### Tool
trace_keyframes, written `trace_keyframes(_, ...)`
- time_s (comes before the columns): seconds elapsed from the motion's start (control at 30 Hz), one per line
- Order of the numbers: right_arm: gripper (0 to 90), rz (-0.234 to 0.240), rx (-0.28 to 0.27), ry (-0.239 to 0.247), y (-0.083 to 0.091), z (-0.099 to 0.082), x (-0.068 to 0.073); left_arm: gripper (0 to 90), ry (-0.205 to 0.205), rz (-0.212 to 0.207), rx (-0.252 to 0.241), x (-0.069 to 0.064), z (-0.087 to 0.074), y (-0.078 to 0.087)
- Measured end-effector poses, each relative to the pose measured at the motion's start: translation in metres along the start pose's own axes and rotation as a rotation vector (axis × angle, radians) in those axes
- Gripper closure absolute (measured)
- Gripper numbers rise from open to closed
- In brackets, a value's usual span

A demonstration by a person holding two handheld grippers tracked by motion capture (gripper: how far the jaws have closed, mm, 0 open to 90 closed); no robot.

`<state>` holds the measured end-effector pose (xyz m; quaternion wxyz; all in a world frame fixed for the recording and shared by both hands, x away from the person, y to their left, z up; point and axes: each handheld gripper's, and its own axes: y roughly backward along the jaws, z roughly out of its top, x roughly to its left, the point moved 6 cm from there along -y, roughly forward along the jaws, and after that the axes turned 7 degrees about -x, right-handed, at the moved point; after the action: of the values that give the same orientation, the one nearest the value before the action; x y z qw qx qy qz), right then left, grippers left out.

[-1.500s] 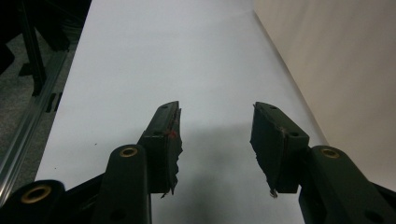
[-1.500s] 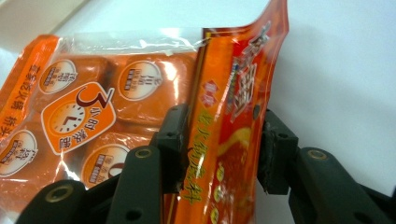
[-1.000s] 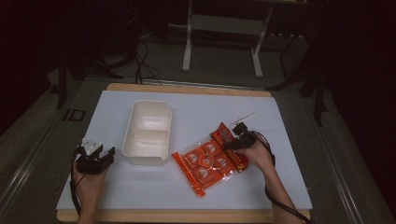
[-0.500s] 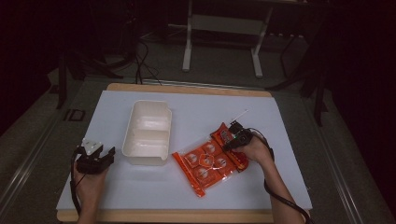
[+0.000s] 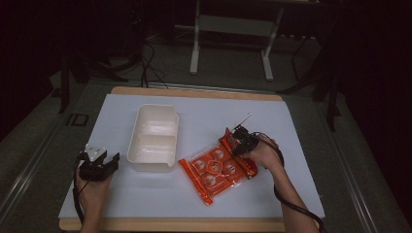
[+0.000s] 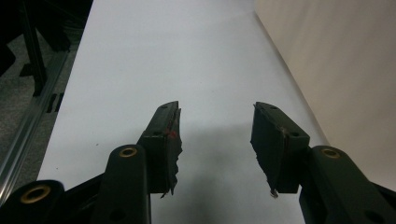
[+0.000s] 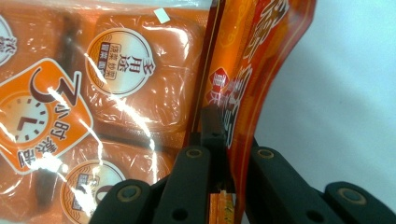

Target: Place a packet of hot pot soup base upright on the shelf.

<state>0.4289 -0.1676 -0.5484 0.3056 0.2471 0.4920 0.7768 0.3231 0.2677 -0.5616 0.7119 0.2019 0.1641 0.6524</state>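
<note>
An orange plastic snack package (image 5: 216, 170) lies flat on the white table mat, right of centre. My right gripper (image 5: 238, 142) sits at its right end; its jaws have just been closing and are now shut on the package's top flap (image 7: 243, 84), which is pinched between them in the right gripper view. My left gripper (image 5: 98, 165) rests near the front left of the mat, open with nothing between its fingers (image 6: 164, 135). A white two-compartment container (image 5: 153, 137) stands empty between the two grippers.
The white mat (image 5: 204, 116) covers a wooden table top. The container's cream wall (image 6: 336, 60) runs along the right side of the left gripper view. A metal stand (image 5: 231, 43) and cables are on the dark floor beyond the table.
The right gripper's jaws have closed onto the package's right end. The left hand and gripper have stayed where they were.
</note>
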Motion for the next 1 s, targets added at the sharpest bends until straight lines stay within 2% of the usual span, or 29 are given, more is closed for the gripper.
trace_keyframes(0.17, 90.0, 0.003, -0.008, 0.021, 0.007, -0.001, 0.003, 52.4, 0.000, 0.001, 0.000, 0.000, 0.000, 0.000)
trace_keyframes(0.27, 90.0, 0.020, -0.026, 0.005, 0.015, -0.001, 0.005, 52.4, -0.002, 0.001, 0.000, 0.000, 0.000, 0.000)
trace_keyframes(0.37, 90.0, 0.056, -0.078, -0.009, 0.031, 0.002, 0.006, 52.4, -0.002, 0.001, 0.001, 0.000, 0.000, 0.000)
trace_keyframes(0.4, 90.0, 0.056, -0.078, -0.009, 0.031, 0.002, 0.006, 52.4, -0.002, 0.001, 0.001, 0.000, 0.000, 0.000)
trace_keyframes(0.43, 90.0, 0.072, -0.105, -0.009, 0.039, 0.004, 0.008, 52.4, -0.003, 0.001, 0.000, 0.000, 0.000, 0.000)
trace_keyframes(0.5, 90.0, 0.080, -0.117, -0.009, 0.042, 0.004, 0.009, 52.4, -0.002, 0.001, -0.001, 0.000, 0.000, 0.000)
trace_keyframes(0.57, 90.0, 0.110, -0.157, -0.015, 0.055, 0.008, 0.014, 52.4, -0.002, 0.001, -0.001, 0.000, 0.000, 0.000)
trace_keyframes(0.6, 90.0, 0.110, -0.157, -0.015, 0.055, 0.008, 0.014, 52.4, -0.002, 0.001, -0.001, 0.000, 0.000, 0.000)
trace_keyframes(0.7, 90.0, 0.144, -0.199, -0.011, 0.070, 0.012, 0.021, 52.3, -0.001, 0.002, -0.001, 0.000, 0.000, 0.000)
trace_keyframes(0.87, 90.0, 0.162, -0.242, -0.007, 0.081, 0.017, 0.028, 52.3, -0.002, 0.002, -0.002, 0.000, 0.000, 0.000)
trace_keyframes(0.93, 90.0, 0.178, -0.258, -0.009, 0.086, 0.020, 0.032, 52.3, 0.000, 0.003, -0.003, 0.000, 0.000, 0.000)
trace_keyframes(0.97, 90.0, 0.201, -0.274, -0.011, 0.091, 0.024, 0.036, 52.3, -0.001, 0.003, -0.003, 0.000, 0.000, 0.000)
trace_keyframes(1.0, 90.0, 0.201, -0.274, -0.011, 0.091, 0.024, 0.036, 52.3, 0.000, 0.004, -0.003, 0.000, 0.000, 0.000)
